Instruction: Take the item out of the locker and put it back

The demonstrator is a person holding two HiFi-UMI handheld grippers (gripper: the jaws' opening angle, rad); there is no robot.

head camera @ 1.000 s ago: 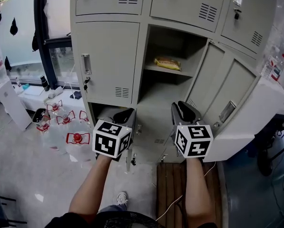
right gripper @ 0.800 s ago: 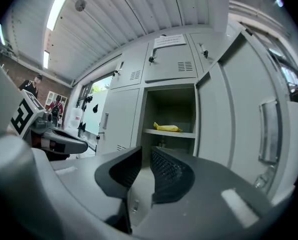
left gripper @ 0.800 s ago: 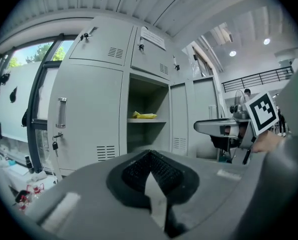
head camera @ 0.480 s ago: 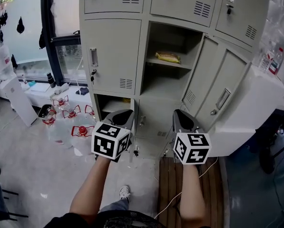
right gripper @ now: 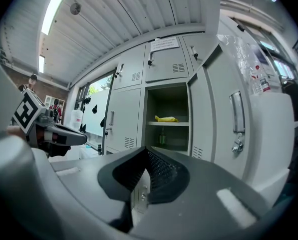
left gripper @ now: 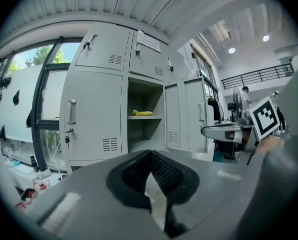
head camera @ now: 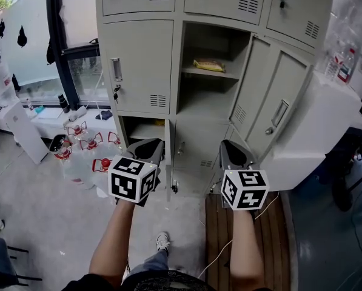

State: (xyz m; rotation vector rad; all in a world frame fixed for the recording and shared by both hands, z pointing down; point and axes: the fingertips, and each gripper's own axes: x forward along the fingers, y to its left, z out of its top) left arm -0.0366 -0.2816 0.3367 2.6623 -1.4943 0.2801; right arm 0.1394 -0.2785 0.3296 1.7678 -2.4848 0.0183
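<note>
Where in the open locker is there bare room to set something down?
Under the shelf, the compartment floor looks bare, bordered by the open door on the right. On the shelf, only strips flank the yellow packet. The room floor left of the lockers is crowded with water jugs.

- The locker (head camera: pixel 143 59) is one tall bank of pale grey metal compartments, standing upright in rows and columns. Most compartments are closed, with vent slots and small handles on their doors.
- One compartment in the middle column stands open. Its door (head camera: pixel 248 83) is swung out to the right, and its inside looks dim.
- A shelf (head camera: pixel 210 73) crosses the upper part of this open compartment.
- The item (head camera: pixel 208 65) is a flat yellow packet. It lies on its side on that shelf, towards the back, clear of the side walls. Any print on it is too small to read.
</note>
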